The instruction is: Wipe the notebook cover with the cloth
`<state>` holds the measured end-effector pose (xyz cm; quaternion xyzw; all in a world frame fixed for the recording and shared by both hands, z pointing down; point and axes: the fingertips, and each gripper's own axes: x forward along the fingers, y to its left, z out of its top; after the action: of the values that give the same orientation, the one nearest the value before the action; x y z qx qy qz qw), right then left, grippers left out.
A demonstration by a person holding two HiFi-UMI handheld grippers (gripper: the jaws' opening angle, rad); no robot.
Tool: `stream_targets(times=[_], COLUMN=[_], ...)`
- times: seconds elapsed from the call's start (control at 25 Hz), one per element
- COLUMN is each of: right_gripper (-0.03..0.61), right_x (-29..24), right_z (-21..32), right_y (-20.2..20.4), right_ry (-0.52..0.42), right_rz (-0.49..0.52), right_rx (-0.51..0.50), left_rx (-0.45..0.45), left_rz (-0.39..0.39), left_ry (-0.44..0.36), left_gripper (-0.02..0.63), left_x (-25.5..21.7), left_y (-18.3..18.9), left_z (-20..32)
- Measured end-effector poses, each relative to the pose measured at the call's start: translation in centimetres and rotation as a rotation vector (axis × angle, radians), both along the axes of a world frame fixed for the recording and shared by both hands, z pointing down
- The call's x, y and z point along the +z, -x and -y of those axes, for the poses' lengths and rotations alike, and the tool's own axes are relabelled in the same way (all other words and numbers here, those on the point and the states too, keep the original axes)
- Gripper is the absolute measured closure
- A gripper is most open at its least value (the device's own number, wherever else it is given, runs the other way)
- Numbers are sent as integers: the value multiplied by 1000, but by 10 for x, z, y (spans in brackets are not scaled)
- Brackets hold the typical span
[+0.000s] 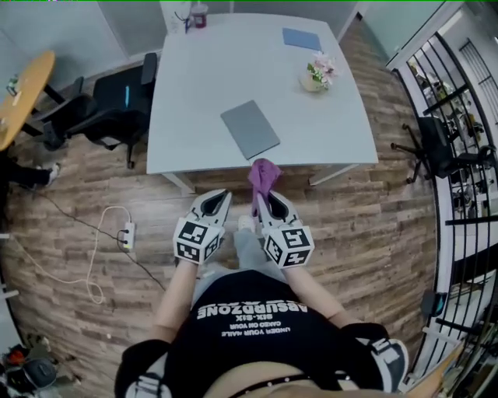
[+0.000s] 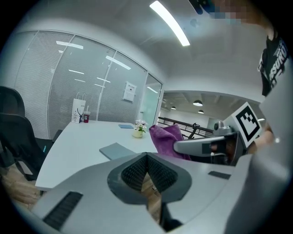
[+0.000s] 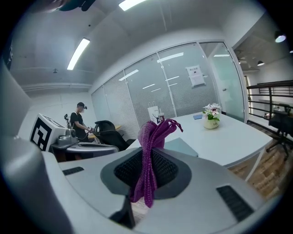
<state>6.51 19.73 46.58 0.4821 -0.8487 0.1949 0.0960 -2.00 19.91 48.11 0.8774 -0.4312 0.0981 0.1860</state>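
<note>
Wiping not begun. Right gripper [image 1: 268, 202] clamps the bunched purple cloth [image 1: 264, 174], held just off the white desk's [image 1: 233, 70] near edge. Flat grey notebook [image 1: 250, 129] lies on the desk, apparently untouched. Left gripper [image 1: 215, 204] is pinched together, empty.

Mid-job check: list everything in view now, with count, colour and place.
table: one, white, ahead
notebook: one, grey, table's near edge
cloth: one, purple, in right tongs
flower pot: one, pale, table's right side
pad: one, blue, far right corner
cup: one, red, far edge
chairs: at least two, black, either side of table
round table: one, wooden, far left
power strip: one, white, floor at left
left tongs: one, grey, shut, empty
right tongs: one, grey, shut on cloth
</note>
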Motion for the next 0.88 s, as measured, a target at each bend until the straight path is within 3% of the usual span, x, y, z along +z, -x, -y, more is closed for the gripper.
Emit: stream_targets(times=[0.52, 0.88], right_gripper=[512, 512], right_x=[34, 60], right_z=[156, 240], right_y=[-26, -22], right_ry=[25, 44], right_rz=[-88, -226], right_rx=[-121, -209], left_rx=[-125, -118], left_rz=[64, 95], left_ry=[54, 116], left_gripper=[600, 600], left_x=[27, 53], left_y=[-3, 0], left_z=[111, 143])
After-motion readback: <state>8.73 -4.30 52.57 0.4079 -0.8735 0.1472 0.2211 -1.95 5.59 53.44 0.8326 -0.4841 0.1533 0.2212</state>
